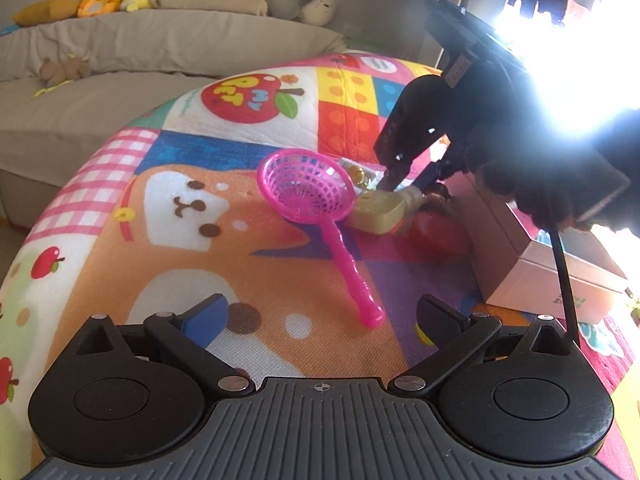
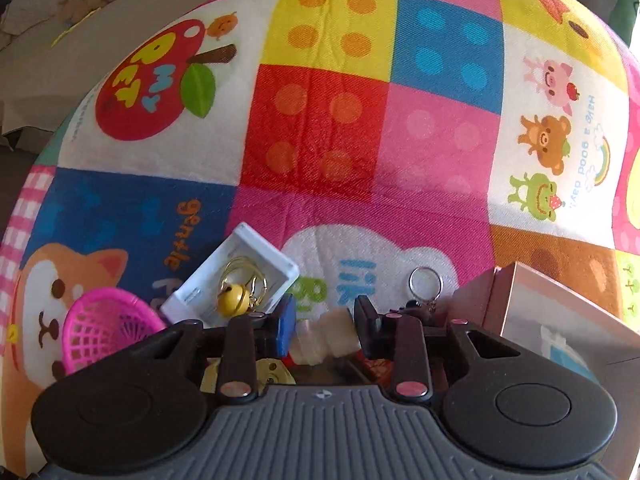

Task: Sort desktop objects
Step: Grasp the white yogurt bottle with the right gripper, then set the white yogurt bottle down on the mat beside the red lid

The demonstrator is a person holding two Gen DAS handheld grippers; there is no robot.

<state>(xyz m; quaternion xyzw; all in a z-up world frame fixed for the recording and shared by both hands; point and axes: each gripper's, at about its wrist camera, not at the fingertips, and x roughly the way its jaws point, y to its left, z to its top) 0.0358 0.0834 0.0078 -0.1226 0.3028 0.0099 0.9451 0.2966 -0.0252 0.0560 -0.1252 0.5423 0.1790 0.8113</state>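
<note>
A pink toy strainer (image 1: 310,194) lies on the colourful play mat, handle toward me; its basket also shows in the right wrist view (image 2: 106,328). Beside it lies a beige bottle-shaped toy (image 1: 378,210) and a red object (image 1: 438,234). My left gripper (image 1: 322,316) is open and empty, just above the mat, near the strainer's handle end. My right gripper (image 2: 325,322) has its fingers down around the beige toy's neck (image 2: 324,340), closed on it. A small white tray (image 2: 236,276) holding a yellow bell (image 2: 232,298) sits left of it. A keyring (image 2: 425,282) lies to the right.
A pink-brown cardboard box (image 1: 540,264) stands at the right, open at the top; it also shows in the right wrist view (image 2: 560,320). A grey sofa (image 1: 120,60) with plush toys lies beyond the mat. Strong glare comes from the window at the upper right.
</note>
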